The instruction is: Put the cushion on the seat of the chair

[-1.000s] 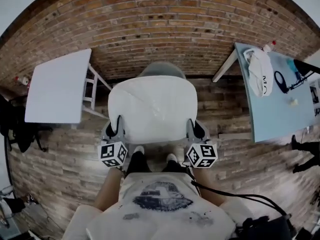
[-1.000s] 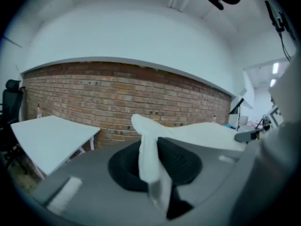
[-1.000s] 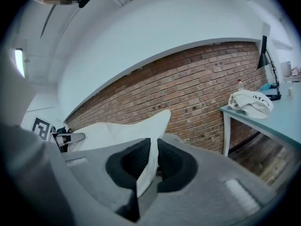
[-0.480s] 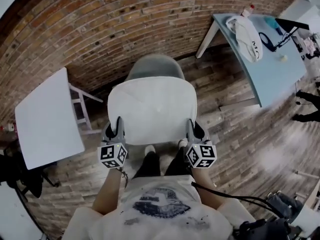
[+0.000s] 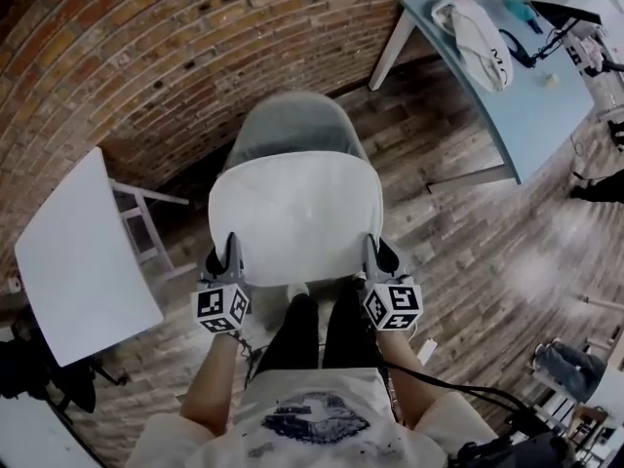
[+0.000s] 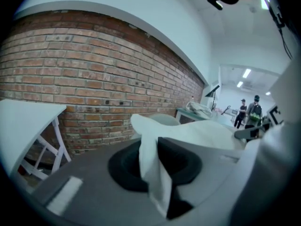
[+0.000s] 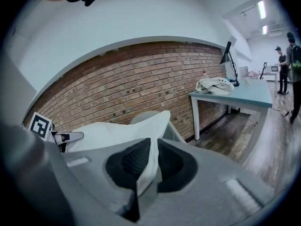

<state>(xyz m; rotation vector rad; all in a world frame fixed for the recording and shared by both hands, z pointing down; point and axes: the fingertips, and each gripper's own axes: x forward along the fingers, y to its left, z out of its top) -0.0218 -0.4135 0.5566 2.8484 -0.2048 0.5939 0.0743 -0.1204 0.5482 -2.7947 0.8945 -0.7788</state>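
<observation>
here, in the head view, the cushion [image 5: 295, 213] is a smooth white pad, roughly square with rounded corners. it is held out flat in front of the person, over the seat of the grey shell chair [image 5: 292, 125]. it hides the seat, so i cannot tell whether it touches it. the chair's curved back shows just past the cushion's far edge. the left gripper [image 5: 226, 256] grips the cushion's near left side and the right gripper [image 5: 378, 256] its near right side. the person's dark trouser legs [image 5: 317, 325] stand just below the near edge. a white table [image 5: 78, 252] stands near the chair's left side. a pale blue table [image 5: 517, 86] with a white garment [image 5: 478, 32] on it stands well apart on the right. bare plank floor [image 5: 458, 242] lies open between it and the chair. the brick wall [image 5: 175, 57] runs close behind the chair.

in the left gripper view, the dark pads stand nearly together and pinch a thin fold of white fabric. the rest of the cushion spreads away to the right. the white table's legs show at the left, against the brick.

in the right gripper view, the jaws are likewise narrowed onto a white corner fold, which rises between the pads. the cushion stretches off to the left. open floor runs past the blue table, where two people [image 7: 287, 74] stand far off.
</observation>
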